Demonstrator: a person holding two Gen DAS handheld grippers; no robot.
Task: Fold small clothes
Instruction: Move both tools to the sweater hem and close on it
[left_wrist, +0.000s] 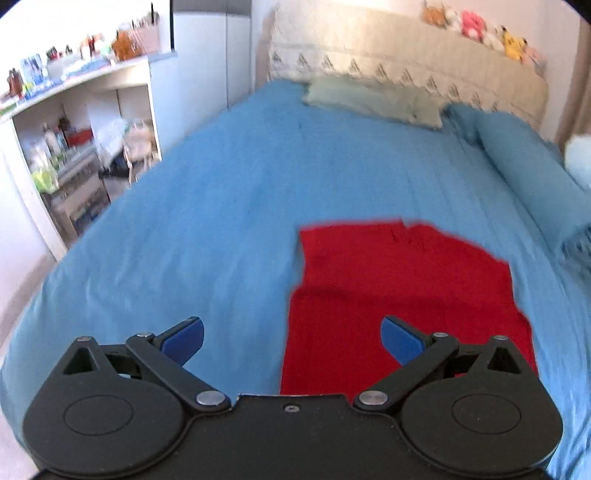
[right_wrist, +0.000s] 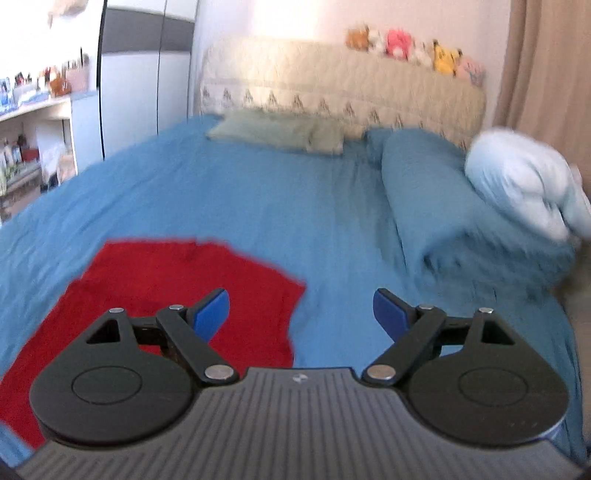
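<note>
Red cloth lies flat on the bed, both grippers' jaws wide open and empty; a shallow pinch might drag it.

No readable words or numbers appear in either view. A small pale emblem sits on the ribbed grey housing behind the fingers, too small to read.

I am viewing one red garment lying flat on the blue bedspread. It is showing a stepped, partly folded outline.
</note>
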